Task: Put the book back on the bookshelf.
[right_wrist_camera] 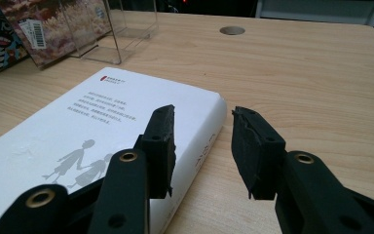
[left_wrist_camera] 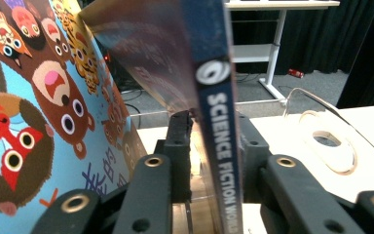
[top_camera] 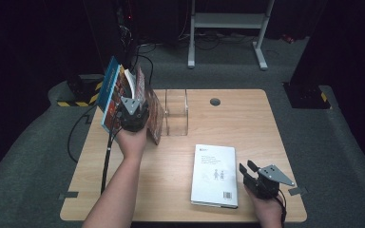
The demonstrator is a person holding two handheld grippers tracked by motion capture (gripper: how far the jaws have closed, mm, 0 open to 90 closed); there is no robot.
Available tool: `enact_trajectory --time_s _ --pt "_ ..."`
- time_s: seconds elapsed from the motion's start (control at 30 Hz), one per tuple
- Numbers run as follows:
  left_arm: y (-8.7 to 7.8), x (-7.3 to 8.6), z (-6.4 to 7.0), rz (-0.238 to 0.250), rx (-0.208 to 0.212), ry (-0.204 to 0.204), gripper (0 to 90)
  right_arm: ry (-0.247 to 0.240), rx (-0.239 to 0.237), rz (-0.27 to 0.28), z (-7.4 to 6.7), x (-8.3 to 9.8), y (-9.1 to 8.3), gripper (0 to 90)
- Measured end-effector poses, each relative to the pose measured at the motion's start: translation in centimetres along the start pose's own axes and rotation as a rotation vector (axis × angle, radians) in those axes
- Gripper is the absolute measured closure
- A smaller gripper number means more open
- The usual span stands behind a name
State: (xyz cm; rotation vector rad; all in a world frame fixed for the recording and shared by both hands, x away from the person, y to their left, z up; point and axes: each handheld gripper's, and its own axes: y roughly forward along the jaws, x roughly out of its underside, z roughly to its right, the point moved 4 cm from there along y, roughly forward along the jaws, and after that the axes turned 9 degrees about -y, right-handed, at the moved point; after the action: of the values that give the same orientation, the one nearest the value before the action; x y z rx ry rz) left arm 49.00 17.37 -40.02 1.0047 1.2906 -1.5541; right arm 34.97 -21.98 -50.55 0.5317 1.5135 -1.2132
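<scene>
Several books stand upright at the table's back left. My left gripper (top_camera: 134, 102) reaches in among them. Its jaws stand on either side of a thin magazine (left_wrist_camera: 219, 126) with "SCIENCE FICTION WORLD" on its spine; a sliver of gap shows at the left jaw, so the pads look loose. A picture book (left_wrist_camera: 39, 107) with cartoon animals leans at its left. A white book (top_camera: 215, 175) lies flat at the front right. My right gripper (top_camera: 248, 172) hovers open at its right edge (right_wrist_camera: 202, 146), with nothing between its fingers.
A clear acrylic stand (top_camera: 177, 111) sits right of the upright books, with a red-covered book (top_camera: 154, 116) leaning by it. A round cable hole (top_camera: 215, 101) is in the tabletop behind. The left gripper's cable hangs over the left table edge. A white frame (top_camera: 228, 28) stands on the floor beyond.
</scene>
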Motion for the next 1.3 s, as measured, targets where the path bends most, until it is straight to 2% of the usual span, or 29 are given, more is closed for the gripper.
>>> enact_trajectory --time_s 0.23,0.6,1.3 --pt "-0.1 0.2 0.3 -0.028 -0.007 -0.011 64.2 -0.002 -0.005 0.002 -0.1 0.0 0.0 60.3" --pt "0.0 0.7 0.4 -0.064 -0.011 -0.013 59.2 -0.001 -0.009 0.000 -0.3 -0.1 0.1 60.1" --pt "-0.5 1.4 0.2 -0.064 -0.017 -0.016 57.1 0.001 -0.012 0.002 -0.5 -0.1 0.1 60.1"
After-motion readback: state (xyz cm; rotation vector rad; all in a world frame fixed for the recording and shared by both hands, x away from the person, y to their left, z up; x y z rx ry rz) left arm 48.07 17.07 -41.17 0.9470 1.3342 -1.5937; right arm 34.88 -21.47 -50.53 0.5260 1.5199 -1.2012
